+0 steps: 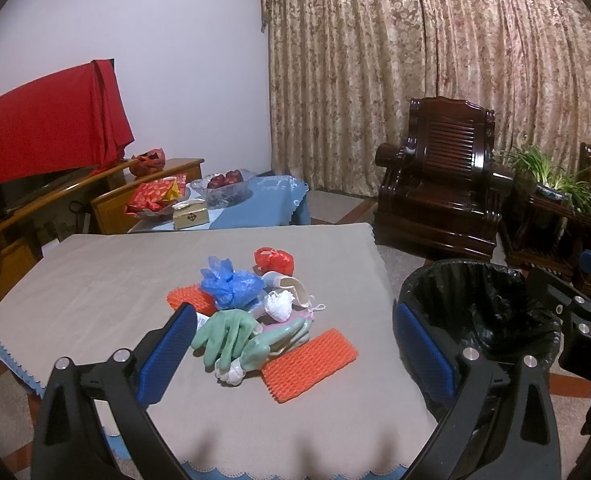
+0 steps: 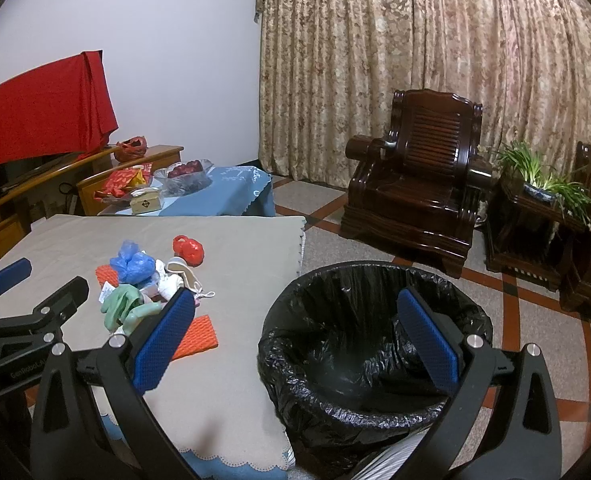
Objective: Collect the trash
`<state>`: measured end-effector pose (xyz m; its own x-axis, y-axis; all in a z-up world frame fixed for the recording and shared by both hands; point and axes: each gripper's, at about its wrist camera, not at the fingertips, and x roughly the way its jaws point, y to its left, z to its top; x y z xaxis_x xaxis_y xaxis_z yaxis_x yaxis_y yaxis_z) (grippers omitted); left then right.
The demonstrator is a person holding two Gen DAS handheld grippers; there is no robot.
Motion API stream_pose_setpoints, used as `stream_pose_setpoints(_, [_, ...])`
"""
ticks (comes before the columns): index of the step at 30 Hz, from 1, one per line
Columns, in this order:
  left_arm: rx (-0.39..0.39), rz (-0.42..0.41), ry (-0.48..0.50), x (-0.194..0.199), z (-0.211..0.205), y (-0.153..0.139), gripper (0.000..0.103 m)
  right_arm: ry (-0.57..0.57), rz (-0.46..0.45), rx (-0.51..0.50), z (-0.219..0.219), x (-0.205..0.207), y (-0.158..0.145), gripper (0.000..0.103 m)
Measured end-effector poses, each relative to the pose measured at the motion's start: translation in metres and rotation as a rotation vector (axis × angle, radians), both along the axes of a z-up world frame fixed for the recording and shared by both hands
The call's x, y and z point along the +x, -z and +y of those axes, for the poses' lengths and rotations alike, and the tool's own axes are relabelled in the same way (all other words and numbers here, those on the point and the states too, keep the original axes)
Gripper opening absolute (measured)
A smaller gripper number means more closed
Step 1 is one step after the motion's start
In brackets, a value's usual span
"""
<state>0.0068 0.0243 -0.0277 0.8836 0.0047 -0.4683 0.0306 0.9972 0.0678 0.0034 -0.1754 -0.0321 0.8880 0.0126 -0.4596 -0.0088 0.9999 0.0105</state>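
Trash is all bunched up in one pile near the middle of the beige-covered table (image 1: 95, 280), nothing picked up yet. Going through the pile: a crumpled blue plastic bag (image 1: 231, 284) sits on top of an orange foam net (image 1: 187, 300), a knotted red plastic bag (image 1: 273, 259) lies just behind it, and there's a white crumpled wad (image 1: 278, 306) beside what looks like a cloth face mask (image 1: 291, 286). Toward the front are the green rubber gloves (image 1: 231, 338), and a second orange foam sleeve (image 1: 309, 364) lies flat right next to them on the side facing the bin.

The trash bin (image 2: 359, 408) with its black liner stands on the floor just off the table's edge, mouth wide open, and from what I can see the inside is only liner.

Left gripper (image 1: 295, 356) hangs above the near side of the table with its blue-padded jaws spread wide, framing the gloves and the front foam sleeve, holding nothing. Right gripper (image 2: 295, 344) is also spread wide and empty, hovering over the bin's rim, one finger in front of the table and the other over the liner.

Behind it all there's a dark wooden armchair (image 2: 415, 176) and flowery curtains (image 2: 415, 60).
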Motion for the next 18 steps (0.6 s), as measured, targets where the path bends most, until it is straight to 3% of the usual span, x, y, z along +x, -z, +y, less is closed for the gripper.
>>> stream_pose_setpoints(18, [-0.018,0.009,-0.025,0.008,0.01,-0.006,0.097,-0.017,0.016,-0.006,0.008,0.009,-0.003,0.098])
